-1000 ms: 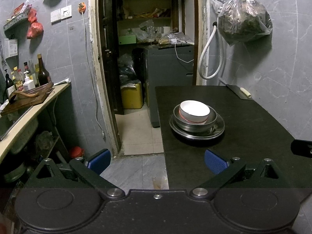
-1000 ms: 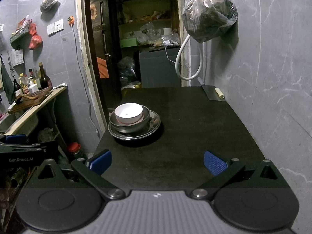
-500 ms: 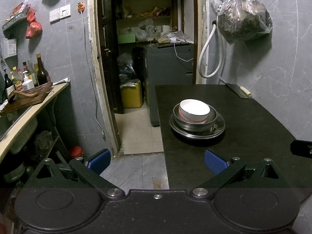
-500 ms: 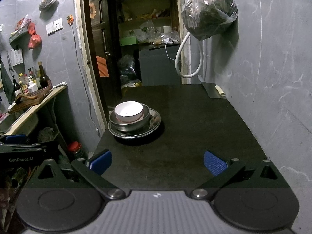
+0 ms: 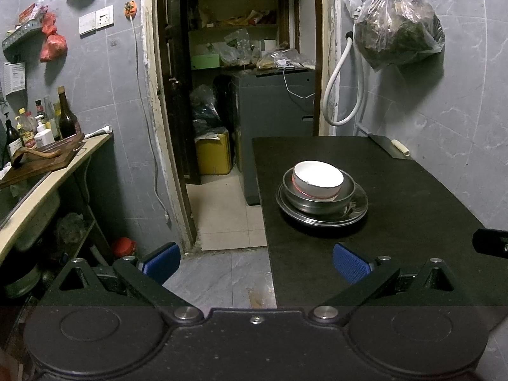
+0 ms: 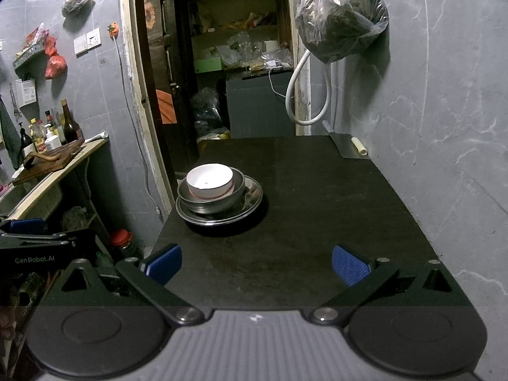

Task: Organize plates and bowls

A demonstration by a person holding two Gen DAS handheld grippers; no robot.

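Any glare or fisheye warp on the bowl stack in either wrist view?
Left wrist: white bowl blown out on its inside, dark table underexposed, corners vignetted. Right wrist: bowl bright yet a speck inside stays visible; steel plate shows mild sheen; door frame bows from fisheye.

Left gripper (image 5: 255,262): jaws spread wide, nothing between the blue pads (image 5: 161,262), held level and pointing toward the far end of the room; its body also shows at the left edge of the right wrist view (lettering on its side). Right gripper (image 6: 256,263): jaws likewise spread wide and empty, blue pads (image 6: 349,265) facing each other, held level beside the left one, and a dark part of it shows at the right edge of the left wrist view.
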